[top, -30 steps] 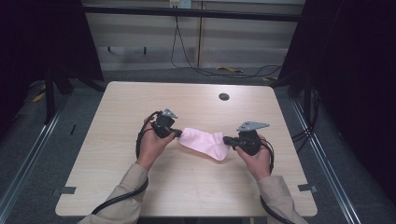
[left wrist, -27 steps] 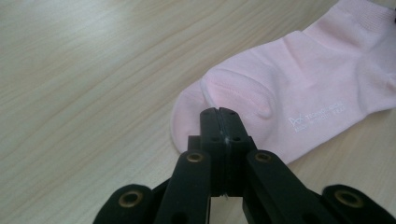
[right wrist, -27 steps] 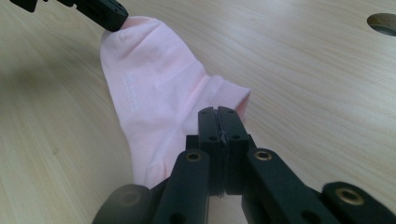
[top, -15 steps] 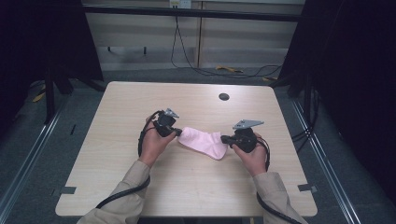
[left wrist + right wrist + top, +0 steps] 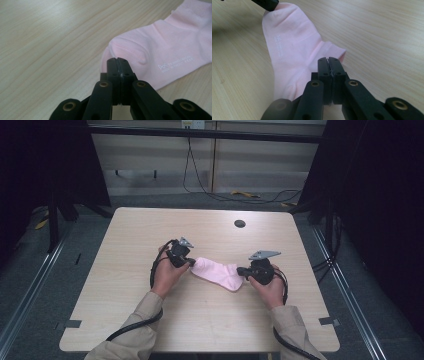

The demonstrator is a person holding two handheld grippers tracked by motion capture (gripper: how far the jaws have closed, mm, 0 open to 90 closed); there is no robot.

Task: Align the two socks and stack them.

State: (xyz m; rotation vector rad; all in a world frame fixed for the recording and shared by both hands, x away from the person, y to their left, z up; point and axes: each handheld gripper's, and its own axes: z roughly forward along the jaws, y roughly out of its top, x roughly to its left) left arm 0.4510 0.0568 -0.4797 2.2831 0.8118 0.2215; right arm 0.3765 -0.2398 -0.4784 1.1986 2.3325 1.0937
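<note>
pink sock [image 5: 218, 273] | flat on table [image 5: 130, 235] | left claw [image 5: 117, 60] pinching toe | right claw [image 5: 328, 60] pinching cuff

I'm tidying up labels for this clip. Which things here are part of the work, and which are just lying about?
In the job: pink sock; left gripper, shut at its toe end; right gripper, shut at its cuff end.

Lying about: round black disc on the table; cables on the floor.

table [image 5: 125, 320]: open all round | obstacle: pink sock [image 5: 217, 272] mid-table, between hands
</note>
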